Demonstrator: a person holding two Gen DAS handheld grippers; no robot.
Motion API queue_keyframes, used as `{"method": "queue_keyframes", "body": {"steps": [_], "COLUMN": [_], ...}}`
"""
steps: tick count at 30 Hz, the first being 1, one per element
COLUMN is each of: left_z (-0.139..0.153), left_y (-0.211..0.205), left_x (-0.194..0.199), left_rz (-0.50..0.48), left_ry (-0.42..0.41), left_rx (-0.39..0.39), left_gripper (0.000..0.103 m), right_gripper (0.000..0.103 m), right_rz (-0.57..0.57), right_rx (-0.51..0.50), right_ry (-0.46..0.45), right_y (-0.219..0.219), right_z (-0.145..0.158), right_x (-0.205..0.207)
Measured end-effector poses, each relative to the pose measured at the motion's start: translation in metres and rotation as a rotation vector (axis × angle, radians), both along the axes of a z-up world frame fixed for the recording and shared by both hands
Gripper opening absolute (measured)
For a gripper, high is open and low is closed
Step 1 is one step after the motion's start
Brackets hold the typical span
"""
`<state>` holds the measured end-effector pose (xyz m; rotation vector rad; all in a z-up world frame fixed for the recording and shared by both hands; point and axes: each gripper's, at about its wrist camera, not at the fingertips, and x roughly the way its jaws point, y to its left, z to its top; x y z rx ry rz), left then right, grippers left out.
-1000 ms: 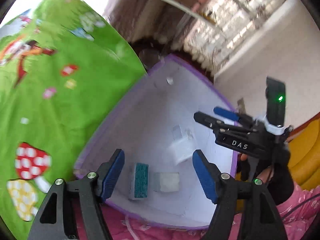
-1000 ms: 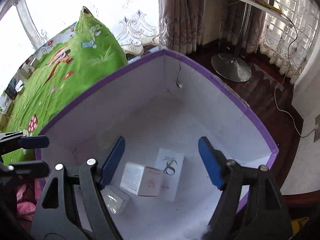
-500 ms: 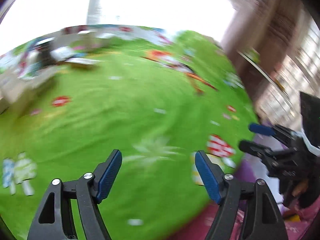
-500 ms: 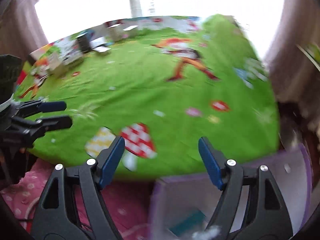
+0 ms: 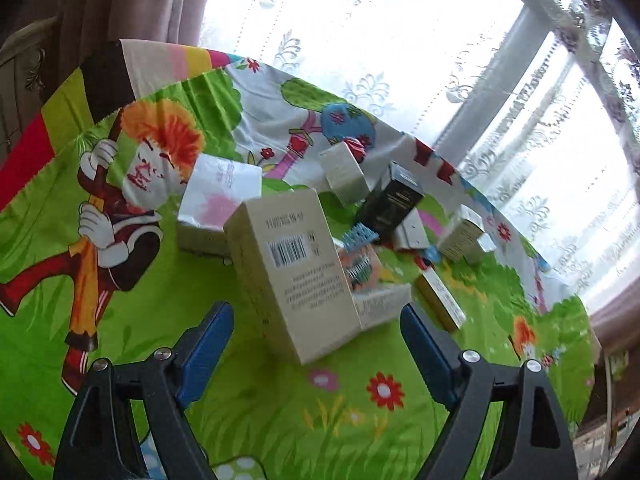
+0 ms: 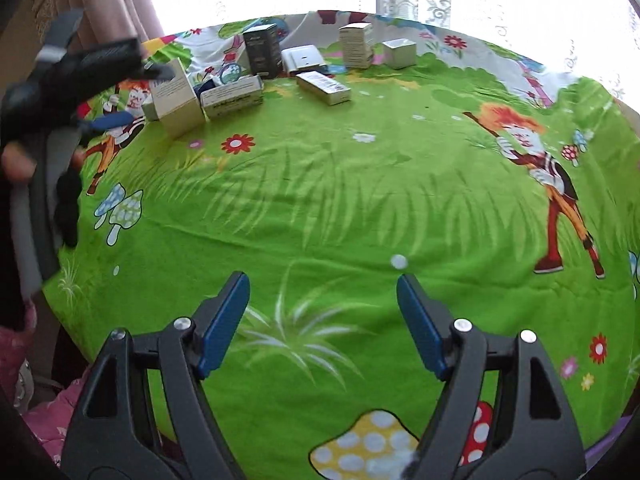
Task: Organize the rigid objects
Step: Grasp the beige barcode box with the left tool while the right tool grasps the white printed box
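Several small boxes stand and lie on a green cartoon bedsheet [image 5: 280, 400]. In the left wrist view a tall cream box with a barcode [image 5: 294, 276] stands just ahead of my open, empty left gripper [image 5: 316, 332]. Behind it are a white-and-pink box [image 5: 218, 204], a black box [image 5: 390, 202] and a flat gold box [image 5: 440, 300]. In the right wrist view my right gripper [image 6: 322, 312] is open and empty over bare sheet, far from the boxes. The cream box [image 6: 176, 96] and black box [image 6: 262, 52] show at the far side, with the left gripper [image 6: 104, 92] beside them.
A window with lace curtains [image 5: 400, 40] runs behind the bed. Pink fabric [image 6: 48, 412] lies at the near left edge. A purple rim [image 6: 612, 444] of the storage box peeks in at the lower right of the right wrist view.
Both grippers have swung away from the purple-rimmed storage box to the green sheet. The left one now faces the cluster of boxes closely; both stay open and empty.
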<state>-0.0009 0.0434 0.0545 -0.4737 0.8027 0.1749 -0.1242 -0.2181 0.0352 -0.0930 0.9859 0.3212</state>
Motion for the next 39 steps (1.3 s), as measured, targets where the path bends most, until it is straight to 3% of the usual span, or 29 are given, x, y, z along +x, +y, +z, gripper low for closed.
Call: {"method": "queue_keyframes", "body": {"steps": [5, 6, 8, 9, 11, 15, 18, 21, 25, 29, 31, 32, 34, 35, 36, 39], "left_z": [-0.027, -0.034, -0.037, -0.033, -0.025, -0.022, -0.023, -0.031, -0.043, -0.056, -0.057, -0.056, -0.056, -0.056, -0.056, -0.055], "left_y": [0.0, 0.004, 0.013, 0.014, 0.014, 0.024, 0.03, 0.03, 0.037, 0.045, 0.047, 0.048, 0.051, 0.052, 0.052, 0.055], "left_x": [0.05, 0.053, 0.039, 0.029, 0.012, -0.015, -0.023, -0.018, -0.018, -0.022, -0.023, -0.022, -0.024, -0.024, -0.024, -0.026], "left_rz": [0.08, 0.067, 0.036, 0.015, -0.064, -0.272, -0.349, -0.362, -0.31, -0.25, -0.251, -0.251, -0.241, -0.238, -0.242, -0.254], "left_ry": [0.153, 0.173, 0.128, 0.119, 0.121, 0.236, 0.283, 0.284, 0.186, 0.071, 0.046, 0.04, 0.028, 0.028, 0.024, 0.011], "left_rx": [0.109, 0.095, 0.031, 0.048, 0.089, 0.061, 0.136, 0.222, 0.178, 0.213, 0.2, 0.183, 0.164, 0.157, 0.146, 0.113], "left_gripper": [0.086, 0.084, 0.069, 0.06, 0.053, 0.053, 0.053, 0.055, 0.059, 0.068, 0.069, 0.07, 0.071, 0.071, 0.073, 0.077], "right_gripper": [0.079, 0.079, 0.079, 0.079, 0.079, 0.079, 0.079, 0.079, 0.079, 0.079, 0.079, 0.075, 0.057, 0.038, 0.032, 0.03], "right_rz": [0.012, 0.014, 0.026, 0.035, 0.05, 0.093, 0.121, 0.07, -0.108, -0.216, -0.259, -0.273, -0.285, -0.27, -0.255, -0.173], "right_rx": [0.005, 0.008, 0.011, 0.012, 0.02, 0.056, 0.091, 0.201, 0.39, 0.436, 0.388, 0.353, 0.248, 0.263, 0.276, 0.204], "right_ry": [0.011, 0.014, 0.009, 0.005, 0.008, 0.04, 0.035, 0.065, 0.13, 0.111, 0.138, 0.125, 0.076, 0.079, 0.086, 0.053], "right_y": [0.003, 0.005, 0.007, 0.01, 0.016, 0.04, 0.068, 0.089, 0.108, 0.134, 0.146, 0.151, 0.158, 0.157, 0.155, 0.144], "right_z": [-0.005, -0.005, -0.005, -0.004, -0.005, -0.009, -0.009, -0.011, -0.015, -0.015, -0.022, -0.022, -0.021, -0.023, -0.024, -0.014], "right_x": [0.014, 0.018, 0.023, 0.026, 0.033, 0.052, 0.072, 0.105, 0.149, 0.172, 0.183, 0.184, 0.182, 0.182, 0.181, 0.167]}}
